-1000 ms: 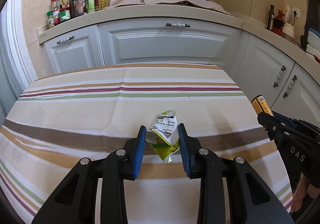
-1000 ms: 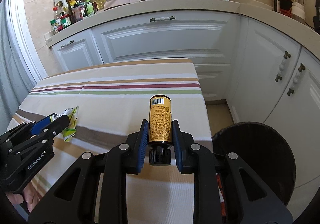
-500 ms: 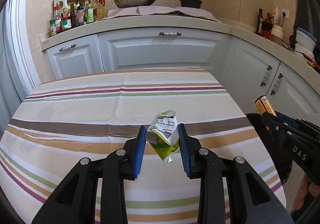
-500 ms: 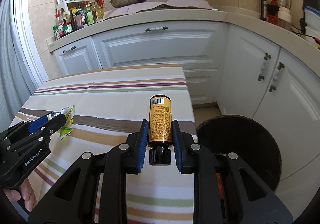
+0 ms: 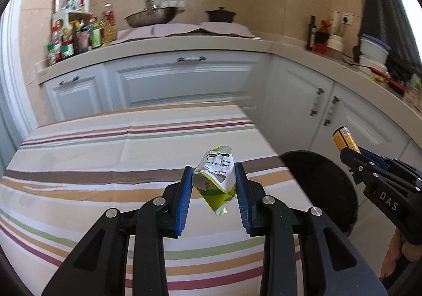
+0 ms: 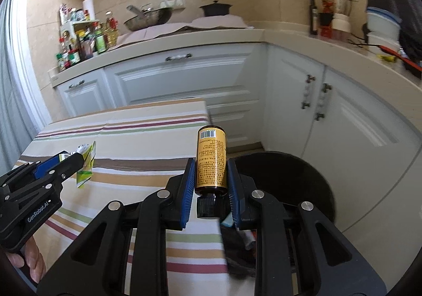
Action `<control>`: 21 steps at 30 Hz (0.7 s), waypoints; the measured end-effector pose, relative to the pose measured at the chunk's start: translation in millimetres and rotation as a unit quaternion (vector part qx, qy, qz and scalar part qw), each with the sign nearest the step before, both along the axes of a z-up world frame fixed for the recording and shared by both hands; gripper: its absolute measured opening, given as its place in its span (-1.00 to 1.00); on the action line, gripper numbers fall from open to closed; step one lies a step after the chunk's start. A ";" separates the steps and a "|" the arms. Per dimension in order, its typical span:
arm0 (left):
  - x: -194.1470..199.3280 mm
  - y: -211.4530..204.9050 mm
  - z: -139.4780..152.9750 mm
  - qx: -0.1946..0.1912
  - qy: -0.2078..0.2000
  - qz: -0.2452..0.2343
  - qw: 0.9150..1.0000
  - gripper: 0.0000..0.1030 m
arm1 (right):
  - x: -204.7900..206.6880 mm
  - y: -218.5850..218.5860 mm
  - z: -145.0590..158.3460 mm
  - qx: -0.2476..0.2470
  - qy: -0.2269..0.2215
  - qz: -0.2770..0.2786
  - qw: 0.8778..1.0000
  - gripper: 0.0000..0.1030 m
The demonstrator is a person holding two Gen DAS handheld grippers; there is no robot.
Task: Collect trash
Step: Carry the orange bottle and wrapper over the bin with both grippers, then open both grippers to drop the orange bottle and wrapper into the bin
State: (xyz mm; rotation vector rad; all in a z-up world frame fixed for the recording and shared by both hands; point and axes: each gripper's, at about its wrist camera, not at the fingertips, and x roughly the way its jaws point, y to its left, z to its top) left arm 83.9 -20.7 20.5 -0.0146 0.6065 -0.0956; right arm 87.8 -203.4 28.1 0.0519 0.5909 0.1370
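My left gripper is shut on a crumpled green and white wrapper and holds it above the striped tablecloth. It also shows in the right wrist view. My right gripper is shut on a brown bottle with a yellow label, black cap toward the camera, at the table's right edge. The bottle also shows in the left wrist view. A round black trash bin stands on the floor to the right of the table, with some trash in it.
White kitchen cabinets run along the back and right. The counter holds sauce bottles, a wok and a black pot. The bin also shows in the left wrist view.
Both grippers have drawn back and risen while holding their items. The view has shifted right, so the black bin now shows more fully beside the table.
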 end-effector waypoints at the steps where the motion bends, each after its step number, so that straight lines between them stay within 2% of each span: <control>1: -0.7 -5.9 1.3 -0.001 -0.003 -0.007 1.000 -0.36 | -1.8 -4.4 0.9 -0.001 -0.002 -0.006 1.000 -0.55; 11: 3.4 -57.1 9.4 -0.002 -0.024 -0.072 0.997 -0.36 | -13.9 -54.7 3.6 -0.009 -0.016 -0.072 0.997 -0.55; 21: 15.3 -94.0 9.7 0.002 -0.038 -0.110 0.993 -0.36 | -8.8 -84.8 -0.3 -0.013 -0.017 -0.103 0.994 -0.55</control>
